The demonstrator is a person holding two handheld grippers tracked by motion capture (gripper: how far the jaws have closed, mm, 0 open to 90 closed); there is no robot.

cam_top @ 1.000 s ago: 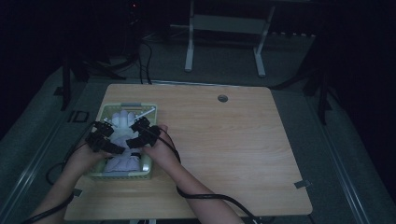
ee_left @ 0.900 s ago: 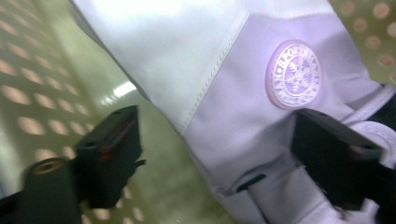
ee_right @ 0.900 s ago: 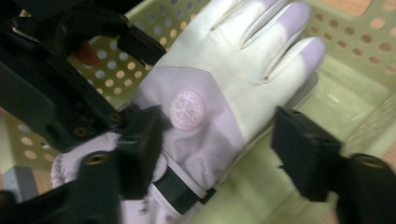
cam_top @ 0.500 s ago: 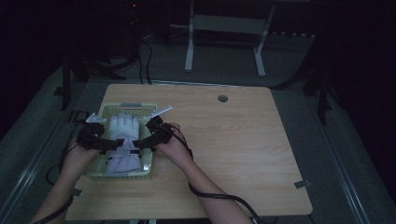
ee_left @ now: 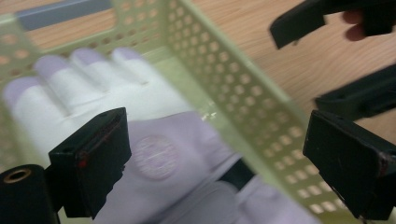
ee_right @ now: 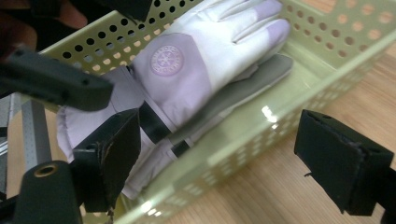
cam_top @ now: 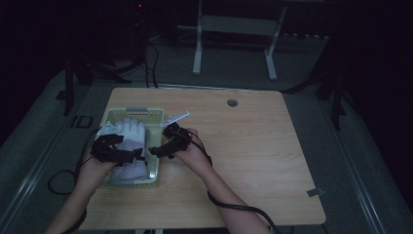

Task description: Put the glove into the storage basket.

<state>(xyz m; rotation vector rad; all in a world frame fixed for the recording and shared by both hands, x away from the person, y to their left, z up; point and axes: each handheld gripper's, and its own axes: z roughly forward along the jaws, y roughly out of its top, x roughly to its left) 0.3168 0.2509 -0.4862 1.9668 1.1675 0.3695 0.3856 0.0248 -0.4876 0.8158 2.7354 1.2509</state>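
Pale padded glove [ee_right: 187,70] lies flat in green basket [cam_top: 155,146], soft, light, likely floppy, best pinched at its cuff; left gripper [ee_left: 219,163] and right gripper [ee_right: 219,158] both just opened, jaws spread, nothing between them

You have one pale green perforated basket [cam_top: 155,116] on one wooden table [cam_top: 253,165], sitting toward nine o'clock on the tabletop. In it lie two gloves: one lilac-and-white glove [ee_right: 196,60] on top and a second glove [ee_right: 243,91], grey palm showing, under it at its four o'clock side in the right gripper view. You hold two grippers, the left gripper [cam_top: 127,155] and the right gripper [cam_top: 159,146], one in each of your two hands. One round grommet hole [cam_top: 232,103] sits at twelve o'clock on the table.
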